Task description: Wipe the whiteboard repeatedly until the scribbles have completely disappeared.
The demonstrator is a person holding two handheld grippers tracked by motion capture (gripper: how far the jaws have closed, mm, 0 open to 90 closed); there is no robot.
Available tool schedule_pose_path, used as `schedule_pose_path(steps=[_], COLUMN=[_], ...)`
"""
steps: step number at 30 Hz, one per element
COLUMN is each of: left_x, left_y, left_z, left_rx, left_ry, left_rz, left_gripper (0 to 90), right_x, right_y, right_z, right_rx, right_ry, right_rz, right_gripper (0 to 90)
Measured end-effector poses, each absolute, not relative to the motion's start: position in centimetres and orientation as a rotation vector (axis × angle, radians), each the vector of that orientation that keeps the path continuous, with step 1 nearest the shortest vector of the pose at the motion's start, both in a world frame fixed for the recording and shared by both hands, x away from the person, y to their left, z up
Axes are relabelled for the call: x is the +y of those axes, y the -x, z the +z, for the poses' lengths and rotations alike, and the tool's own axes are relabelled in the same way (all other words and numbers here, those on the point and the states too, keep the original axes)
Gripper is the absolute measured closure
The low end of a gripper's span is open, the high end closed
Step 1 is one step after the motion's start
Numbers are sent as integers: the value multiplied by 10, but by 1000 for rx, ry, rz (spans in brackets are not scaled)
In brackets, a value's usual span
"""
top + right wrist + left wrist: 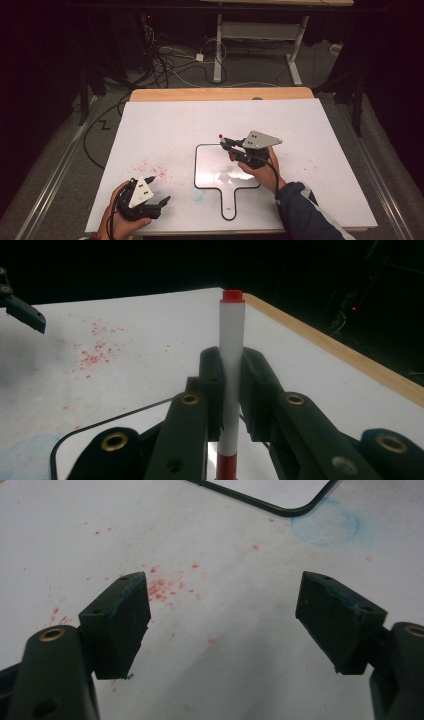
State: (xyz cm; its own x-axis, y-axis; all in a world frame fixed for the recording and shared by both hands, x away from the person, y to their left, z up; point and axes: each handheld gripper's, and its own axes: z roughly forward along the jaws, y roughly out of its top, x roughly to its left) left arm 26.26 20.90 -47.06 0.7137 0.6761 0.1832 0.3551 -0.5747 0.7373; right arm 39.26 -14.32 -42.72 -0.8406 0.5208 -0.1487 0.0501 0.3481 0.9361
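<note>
A white marker with red ends (pixel 231 370) stands upright between the jaws of my right gripper (pixel 231 385), which is shut on it. In the high view that gripper (pixel 227 145) hovers over the top edge of a small black-framed whiteboard with a handle (pixel 210 172), the marker's red tip (pixel 220 135) showing at its front. My left gripper (pixel 162 202) rests at the table's front left, open and holding nothing. Its jaws stand wide apart (pixel 222 625) above the white table sheet, with the whiteboard's corner (pixel 280 507) beyond them.
Red ink specks (pixel 152 170) are scattered on the white sheet (pixel 165 125) left of the whiteboard. A faint blue smudge (pixel 325 527) lies by the board's corner. The wooden table edge (pixel 220 93) runs along the far side, with cables and desk legs (pixel 217 50) on the floor behind.
</note>
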Motion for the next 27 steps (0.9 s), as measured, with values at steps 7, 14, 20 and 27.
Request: schedule_pose_path(steps=[7, 14, 20, 27], left_x=[209, 205, 201, 198], left_y=[-265, -274, -282, -285], left_z=[-470, -469, -469, -468], left_rx=[776, 756, 731, 712], left_ry=[-2214, -2202, -2209, -2210], left_rz=[593, 585, 568, 568], left_gripper=[210, 210, 210, 210], right_x=[-170, -193, -208, -224], right_y=[-380, -365, -352, -335], right_z=[-415, -410, -408, -410], right_rx=[2172, 2154, 2133, 2112], right_ry=[-537, -615, -708, -808], right_rz=[1482, 1465, 1447, 1425], right_gripper=[816, 815, 814, 814])
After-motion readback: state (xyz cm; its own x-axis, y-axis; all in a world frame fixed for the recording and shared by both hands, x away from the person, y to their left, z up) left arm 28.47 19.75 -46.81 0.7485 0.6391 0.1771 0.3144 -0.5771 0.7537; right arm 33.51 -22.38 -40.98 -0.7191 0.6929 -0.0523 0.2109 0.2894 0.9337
